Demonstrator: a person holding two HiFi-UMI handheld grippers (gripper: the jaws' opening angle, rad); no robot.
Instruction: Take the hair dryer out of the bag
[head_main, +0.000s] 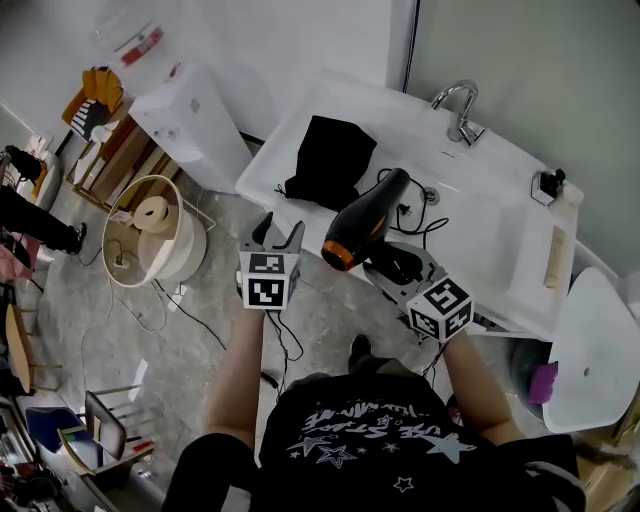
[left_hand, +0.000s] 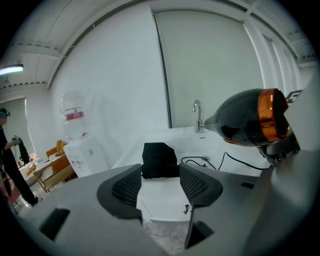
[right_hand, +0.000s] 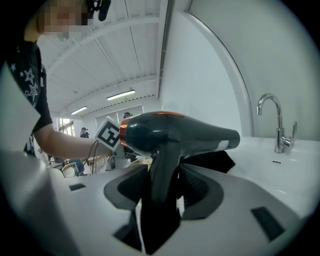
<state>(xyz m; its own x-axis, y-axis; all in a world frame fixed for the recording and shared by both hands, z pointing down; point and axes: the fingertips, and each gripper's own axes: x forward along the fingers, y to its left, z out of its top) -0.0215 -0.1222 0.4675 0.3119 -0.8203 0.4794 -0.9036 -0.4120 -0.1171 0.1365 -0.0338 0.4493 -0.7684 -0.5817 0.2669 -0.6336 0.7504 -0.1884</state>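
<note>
A black hair dryer with an orange ring at its back hangs in the air over the front edge of the white sink counter. My right gripper is shut on its handle, which stands upright between the jaws in the right gripper view. Its black cord trails onto the counter. The black bag lies slumped on the counter's left end. My left gripper is open and empty, just in front of the counter, with the bag straight ahead and the dryer to its right.
A chrome faucet stands at the back of the basin. A white water dispenser and a round tub with a paper roll stand to the left. A bottle is at the counter's right end. Cables run across the floor.
</note>
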